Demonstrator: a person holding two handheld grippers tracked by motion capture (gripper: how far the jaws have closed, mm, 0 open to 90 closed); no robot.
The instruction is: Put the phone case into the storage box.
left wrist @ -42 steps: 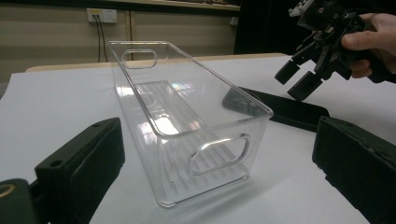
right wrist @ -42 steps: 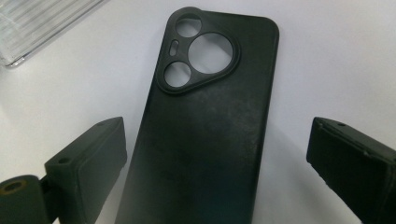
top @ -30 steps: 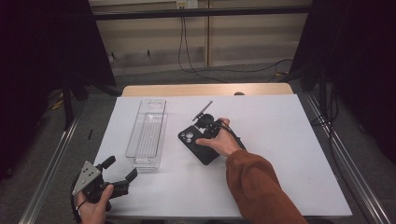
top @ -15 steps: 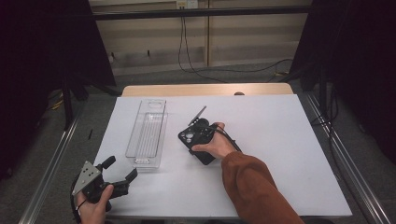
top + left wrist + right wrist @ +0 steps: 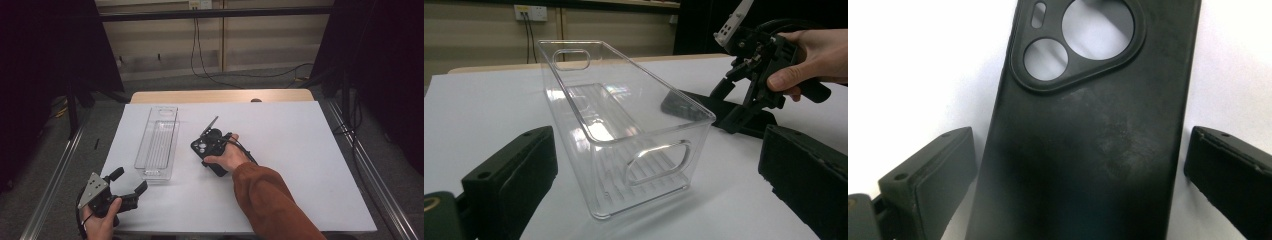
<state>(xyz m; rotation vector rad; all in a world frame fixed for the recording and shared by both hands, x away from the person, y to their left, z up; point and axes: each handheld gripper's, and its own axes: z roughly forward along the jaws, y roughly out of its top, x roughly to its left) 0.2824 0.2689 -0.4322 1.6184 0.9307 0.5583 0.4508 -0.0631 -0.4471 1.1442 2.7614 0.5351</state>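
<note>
A black phone case [image 5: 199, 146] lies flat on the white table [image 5: 300, 150], camera cut-outs pointing away from the hand. My right gripper [image 5: 210, 152] hangs just over it. In the right gripper view that gripper [image 5: 1078, 175] is open, one jaw on each side of the case [image 5: 1088, 140] with a gap to each. At the near left corner my left gripper [image 5: 130, 179] stands open and holds nothing. The left gripper view has that gripper [image 5: 656, 175] facing the short end of a clear plastic bin [image 5: 624, 115], with the right gripper [image 5: 749, 75] and the case [image 5: 749, 122] beyond.
The empty clear bin [image 5: 159, 142] lies lengthwise left of centre, with handle holes in its short ends. A person's orange sleeve [image 5: 270, 200] crosses the near right part of the table. Cables [image 5: 200, 50] run along the floor behind the table.
My right gripper has shifted a little to the left and nearer, settling over the phone case. The left gripper and the bin have not moved.
</note>
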